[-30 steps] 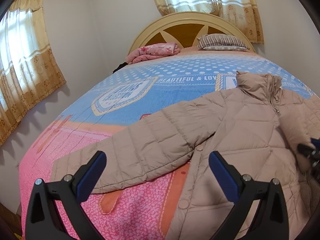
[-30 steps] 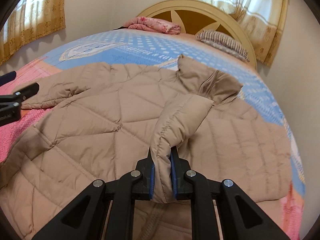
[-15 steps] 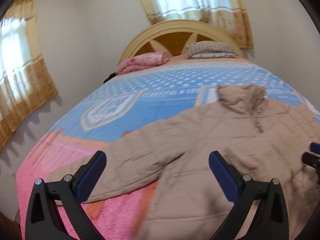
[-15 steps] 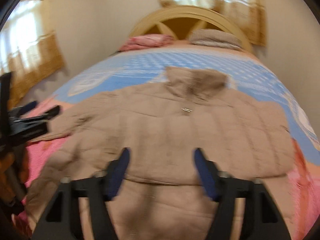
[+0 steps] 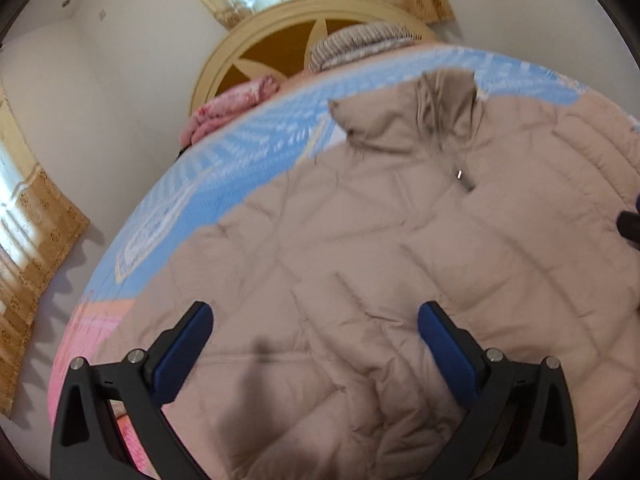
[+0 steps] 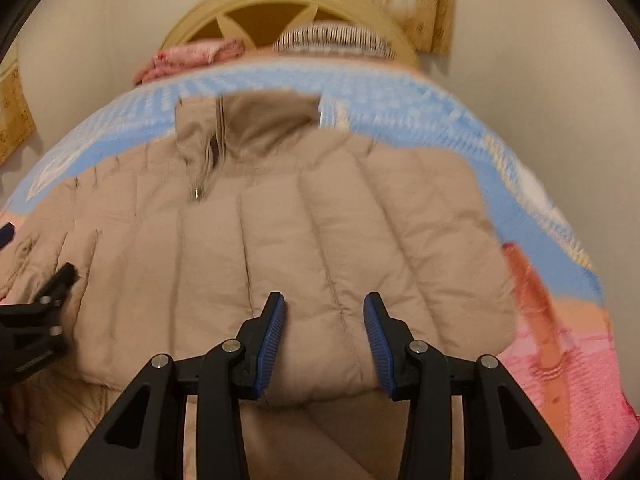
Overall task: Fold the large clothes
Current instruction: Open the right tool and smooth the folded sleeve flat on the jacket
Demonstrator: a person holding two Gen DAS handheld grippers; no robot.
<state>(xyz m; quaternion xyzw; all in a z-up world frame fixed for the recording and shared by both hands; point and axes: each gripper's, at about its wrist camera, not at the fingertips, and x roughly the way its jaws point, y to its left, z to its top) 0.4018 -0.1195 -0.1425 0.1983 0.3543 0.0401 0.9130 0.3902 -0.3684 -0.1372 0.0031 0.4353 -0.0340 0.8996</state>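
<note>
A beige quilted jacket (image 5: 360,240) lies front up on the bed, collar (image 5: 444,96) toward the headboard. My left gripper (image 5: 314,316) hangs open and wide just above the jacket's left side, with nothing between its pads. In the right wrist view a sleeve is folded across the jacket (image 6: 320,220), its cuff end lying under my right gripper (image 6: 325,304). That gripper is open, its blue pads apart and clear of the fabric. The left gripper (image 6: 52,300) shows at that view's left edge, and the right gripper (image 5: 630,224) at the left wrist view's right edge. Both views are motion blurred.
The bed cover (image 5: 224,184) is blue toward the head and pink (image 6: 568,360) toward the foot. A striped pillow (image 6: 332,40) and a folded pink blanket (image 6: 188,58) lie by the yellow headboard (image 5: 256,52). Curtained windows (image 5: 24,248) and walls surround the bed.
My right gripper let go of the sleeve, opened and drew back, leaving the sleeve across the jacket's front. My left gripper moved right from the outstretched sleeve to over the jacket's body, still open.
</note>
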